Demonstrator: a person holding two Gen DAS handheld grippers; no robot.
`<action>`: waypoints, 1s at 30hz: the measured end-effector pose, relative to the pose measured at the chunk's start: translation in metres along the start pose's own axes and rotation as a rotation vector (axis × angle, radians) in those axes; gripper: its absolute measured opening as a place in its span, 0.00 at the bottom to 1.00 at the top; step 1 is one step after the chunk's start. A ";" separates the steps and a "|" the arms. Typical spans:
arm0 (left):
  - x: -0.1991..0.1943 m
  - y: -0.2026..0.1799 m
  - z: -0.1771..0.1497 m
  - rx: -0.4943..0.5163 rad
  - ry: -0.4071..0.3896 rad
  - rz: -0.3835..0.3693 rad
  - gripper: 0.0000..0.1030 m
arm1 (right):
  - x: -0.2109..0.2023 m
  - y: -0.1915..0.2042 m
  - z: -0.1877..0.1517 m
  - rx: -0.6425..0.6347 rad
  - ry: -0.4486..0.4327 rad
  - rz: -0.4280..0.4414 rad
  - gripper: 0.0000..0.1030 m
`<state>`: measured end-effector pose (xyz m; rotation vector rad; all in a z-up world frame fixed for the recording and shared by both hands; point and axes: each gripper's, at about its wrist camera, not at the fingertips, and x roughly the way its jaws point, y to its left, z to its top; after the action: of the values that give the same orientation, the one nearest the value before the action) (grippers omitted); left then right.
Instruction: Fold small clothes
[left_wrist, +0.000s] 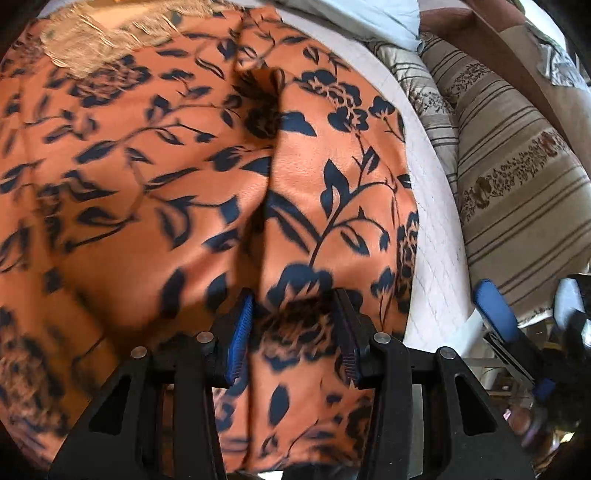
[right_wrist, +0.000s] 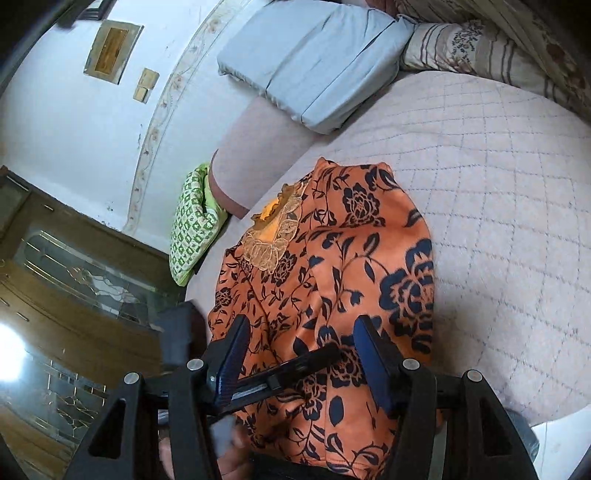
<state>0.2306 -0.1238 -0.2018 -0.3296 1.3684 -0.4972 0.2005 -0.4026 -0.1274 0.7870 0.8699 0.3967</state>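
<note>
An orange garment with dark blue flowers (right_wrist: 332, 258) lies on the quilted bed (right_wrist: 498, 221), its lace collar (right_wrist: 273, 240) toward the far left. In the left wrist view the garment (left_wrist: 147, 184) fills the picture. A fold of it bulges between the pads of my left gripper (left_wrist: 293, 332), which is shut on it. That held flap looks sharp while the cloth to its left is blurred. My right gripper (right_wrist: 303, 354) hovers over the garment's near edge, open, with its pads clear of the fabric. A black bar of the left tool (right_wrist: 295, 363) crosses between its fingers.
A blue-grey pillow (right_wrist: 314, 62) lies at the head of the bed. Striped, flowered pillows (left_wrist: 517, 184) sit to the right. A green patterned cloth (right_wrist: 192, 229) hangs at the bed's left edge. A wooden cabinet with glass doors (right_wrist: 74, 277) stands on the left.
</note>
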 end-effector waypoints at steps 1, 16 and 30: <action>0.004 0.000 0.002 -0.002 0.002 -0.005 0.37 | 0.002 0.000 0.003 0.001 0.004 -0.004 0.55; -0.054 0.009 -0.016 -0.035 -0.113 -0.199 0.02 | 0.176 0.072 0.112 -0.312 0.342 -0.328 0.55; -0.044 0.045 -0.022 -0.076 -0.105 -0.181 0.37 | 0.219 0.028 0.129 -0.349 0.486 -0.574 0.04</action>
<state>0.2104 -0.0613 -0.1911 -0.5375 1.2633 -0.5701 0.4352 -0.3100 -0.1708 0.0913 1.3846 0.2153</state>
